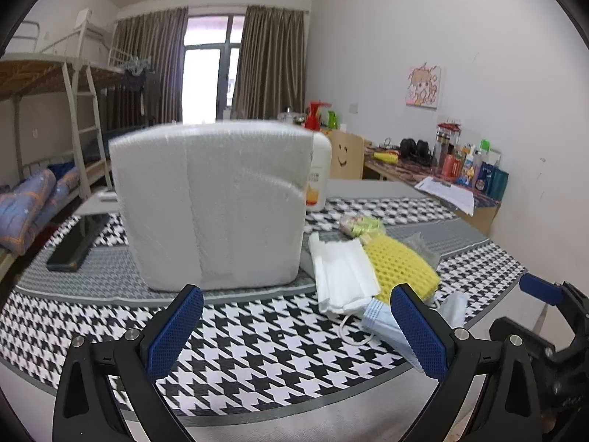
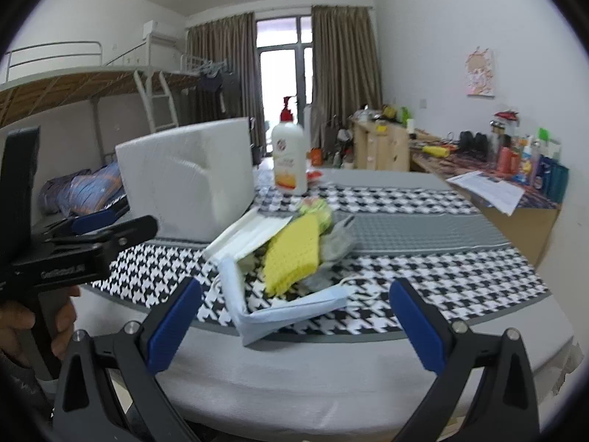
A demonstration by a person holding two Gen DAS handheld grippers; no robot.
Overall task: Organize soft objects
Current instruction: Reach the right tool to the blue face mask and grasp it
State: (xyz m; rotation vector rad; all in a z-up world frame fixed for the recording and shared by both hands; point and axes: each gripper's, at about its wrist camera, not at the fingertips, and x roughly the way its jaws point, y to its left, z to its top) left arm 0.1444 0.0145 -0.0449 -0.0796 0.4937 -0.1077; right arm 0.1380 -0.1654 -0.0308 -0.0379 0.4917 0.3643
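A big white foam block (image 1: 213,202) stands upright on the houndstooth cloth (image 1: 257,342), just beyond my open, empty left gripper (image 1: 294,328). To its right lies a pile of soft things: white masks (image 1: 342,276), a yellow mesh sponge (image 1: 401,267), blue masks (image 1: 379,318) and a small green-pink packet (image 1: 359,224). In the right wrist view the foam block (image 2: 187,180) is at the left, and the blue masks (image 2: 279,313), yellow sponge (image 2: 292,258) and white masks (image 2: 250,237) lie just ahead of my open, empty right gripper (image 2: 294,326).
A white lotion bottle with a red pump (image 2: 289,158) stands behind the pile. A dark flat case (image 1: 73,243) lies at the cloth's left. A cluttered desk (image 2: 489,173) runs along the right wall. Bunk beds (image 1: 48,84) stand at the left. The table's grey front edge (image 2: 313,379) is close.
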